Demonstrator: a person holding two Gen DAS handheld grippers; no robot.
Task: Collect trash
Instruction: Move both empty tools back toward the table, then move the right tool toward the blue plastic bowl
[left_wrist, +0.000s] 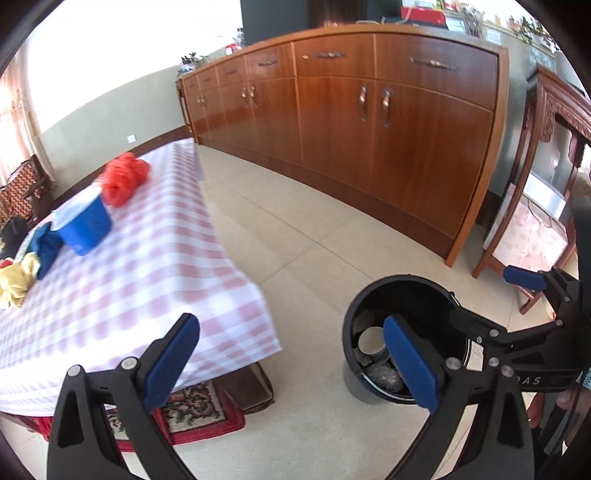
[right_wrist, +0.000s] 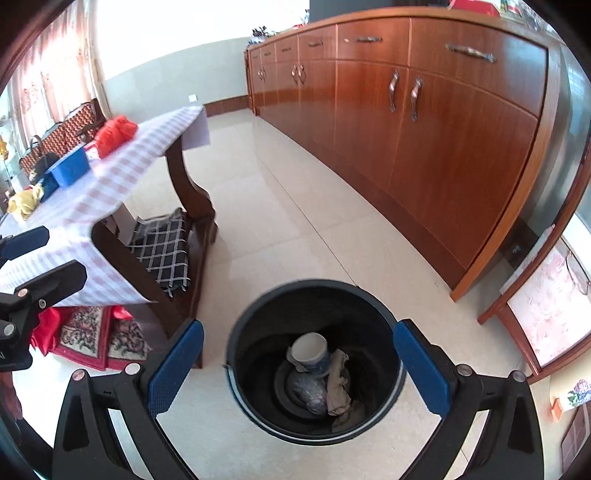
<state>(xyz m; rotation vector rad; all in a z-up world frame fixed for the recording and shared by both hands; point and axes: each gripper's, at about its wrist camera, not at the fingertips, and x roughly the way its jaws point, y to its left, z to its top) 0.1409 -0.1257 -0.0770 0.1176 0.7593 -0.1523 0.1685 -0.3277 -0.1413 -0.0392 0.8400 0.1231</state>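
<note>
Trash (right_wrist: 317, 373) lies in the black bin (right_wrist: 236, 332) on the floor right of the table (left_wrist: 155, 258); both grippers, left (left_wrist: 291, 354) and right (right_wrist: 299, 369), hang empty and wide-jawed above, apparently having dropped it.

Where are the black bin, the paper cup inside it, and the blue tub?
Round black plastic bin (right_wrist: 397, 363): right wrist view, right rim.
White paper cup (right_wrist: 309, 347): right wrist view, pale inside.
Blue plastic tub (left_wrist: 86, 225): left wrist view, side wall.

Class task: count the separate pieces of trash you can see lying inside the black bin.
3: a paper cup on top, a crumpled beige wrapper beside it at right, and a grey crumpled wad below the cup. More may lie hidden underneath.
</note>
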